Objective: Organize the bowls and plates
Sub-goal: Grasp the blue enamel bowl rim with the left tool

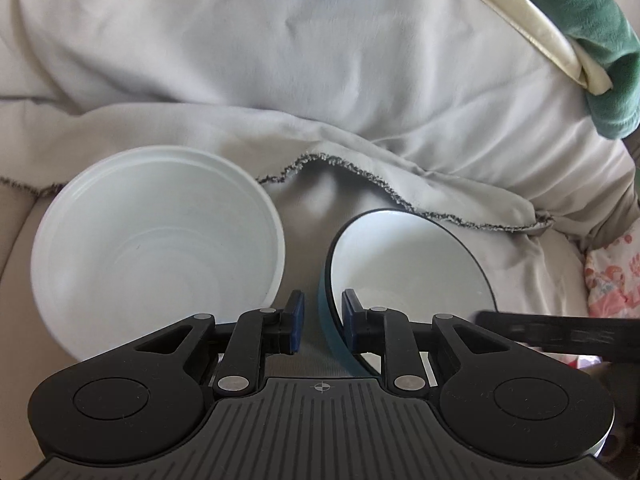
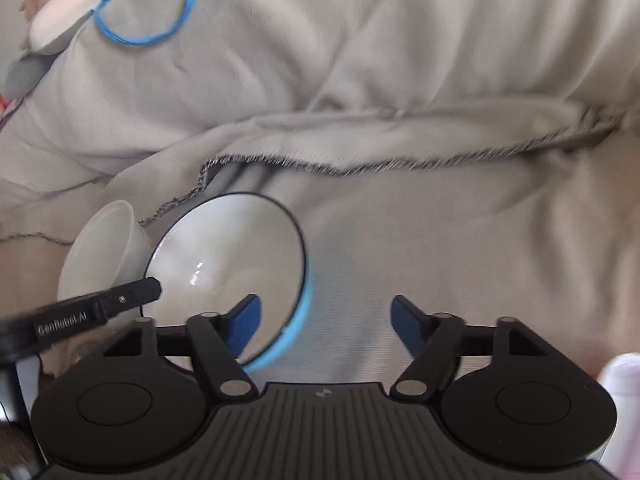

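Left wrist view: the left gripper is nearly closed, its pads clamping the rim of the blue-sided bowl, which tilts above the grey blanket. The white bowl sits just left, apart.

Right wrist view: the right gripper stands half open and empty, the blue-sided bowl beside its left finger.

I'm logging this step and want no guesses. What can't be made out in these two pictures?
- Blue-rimmed bowl: its base, hidden by the left gripper in the left wrist view.
- White bowl: mostly covered by the blue-rimmed bowl and a black finger in the right wrist view.
- Blue loop: blurred, identity unclear.
- Plates: none visible.
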`<state>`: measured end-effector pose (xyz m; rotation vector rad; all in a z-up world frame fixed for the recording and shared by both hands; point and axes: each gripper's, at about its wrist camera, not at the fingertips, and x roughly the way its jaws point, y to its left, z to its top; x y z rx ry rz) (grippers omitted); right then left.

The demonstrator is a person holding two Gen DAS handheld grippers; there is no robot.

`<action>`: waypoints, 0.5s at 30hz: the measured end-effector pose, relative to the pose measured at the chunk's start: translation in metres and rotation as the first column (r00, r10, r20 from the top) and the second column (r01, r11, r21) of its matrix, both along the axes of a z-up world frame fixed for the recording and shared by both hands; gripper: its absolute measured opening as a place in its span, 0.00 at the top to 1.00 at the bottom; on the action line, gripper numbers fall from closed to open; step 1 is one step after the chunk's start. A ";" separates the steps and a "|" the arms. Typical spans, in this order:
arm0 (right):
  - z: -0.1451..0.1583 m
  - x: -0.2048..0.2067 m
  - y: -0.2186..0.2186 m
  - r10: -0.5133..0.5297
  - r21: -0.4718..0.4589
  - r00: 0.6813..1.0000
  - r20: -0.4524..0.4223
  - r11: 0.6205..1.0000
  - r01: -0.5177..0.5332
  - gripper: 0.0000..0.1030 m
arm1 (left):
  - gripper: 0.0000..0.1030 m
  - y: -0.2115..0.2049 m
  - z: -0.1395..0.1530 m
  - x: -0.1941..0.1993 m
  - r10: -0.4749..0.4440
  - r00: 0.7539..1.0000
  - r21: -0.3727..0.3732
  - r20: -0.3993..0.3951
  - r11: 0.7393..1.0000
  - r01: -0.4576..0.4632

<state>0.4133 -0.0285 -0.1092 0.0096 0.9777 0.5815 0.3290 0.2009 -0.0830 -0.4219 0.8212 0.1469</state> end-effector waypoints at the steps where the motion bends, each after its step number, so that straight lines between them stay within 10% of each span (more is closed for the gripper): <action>1: -0.009 0.006 0.007 0.009 0.016 0.999 -0.046 1.000 -0.008 0.51 | 0.79 -0.001 -0.001 0.003 -0.008 1.000 0.007 -0.006 1.000 0.008; 5: -0.030 0.016 0.019 0.050 0.066 0.989 -0.138 0.997 -0.041 0.71 | 0.79 -0.001 -0.005 0.012 -0.018 1.000 -0.025 -0.021 1.000 0.018; 15: -0.008 0.014 -0.032 0.002 0.046 1.000 -0.006 0.999 -0.002 0.70 | 0.74 -0.040 -0.007 0.022 -0.144 0.988 -0.138 -0.058 0.981 0.135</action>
